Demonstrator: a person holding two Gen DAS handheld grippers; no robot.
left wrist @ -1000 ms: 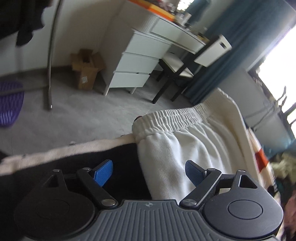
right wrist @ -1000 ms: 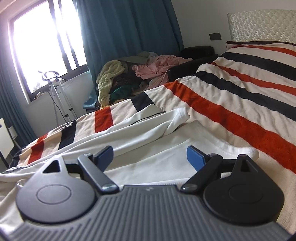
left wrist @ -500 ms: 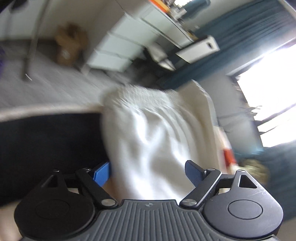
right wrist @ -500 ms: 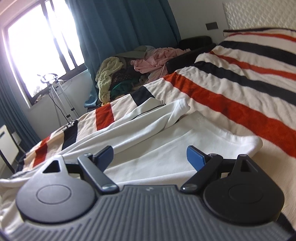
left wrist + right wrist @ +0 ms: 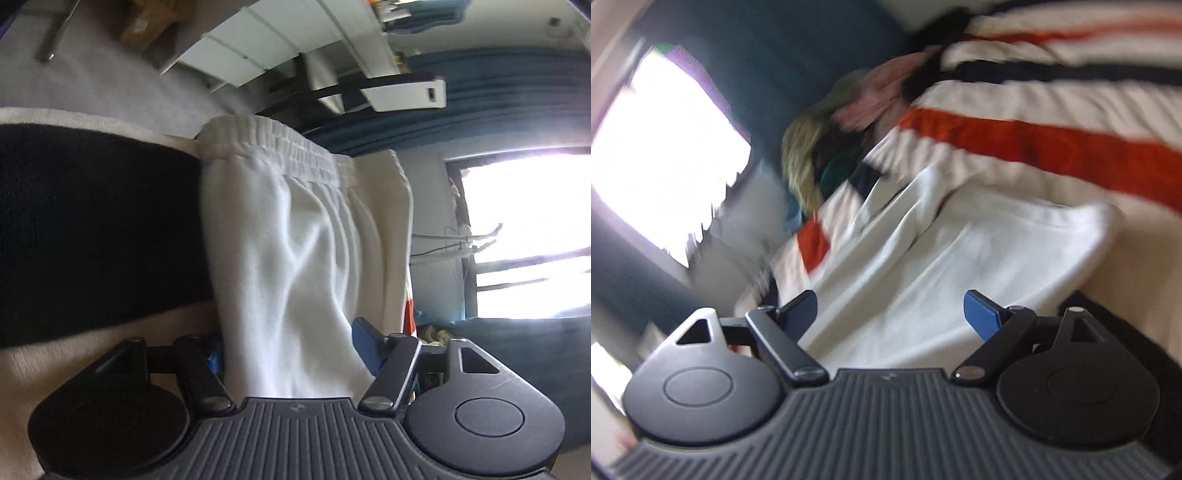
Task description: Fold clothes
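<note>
Our left claw (image 5: 291,347) stands spread wide, the white trousers (image 5: 295,236) lying between its fingers on the bed (image 5: 92,229). Our right claw (image 5: 890,314), equally wide, hovers over their pale cloth (image 5: 942,258); this view is blurred.

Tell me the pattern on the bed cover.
Cream bed cover with orange-red and black stripes, clearest from the right wrist.

1 white garment (image 5: 295,240), 1 striped blanket (image 5: 1052,147), 1 clothes heap (image 5: 831,140), 2 grippers
</note>
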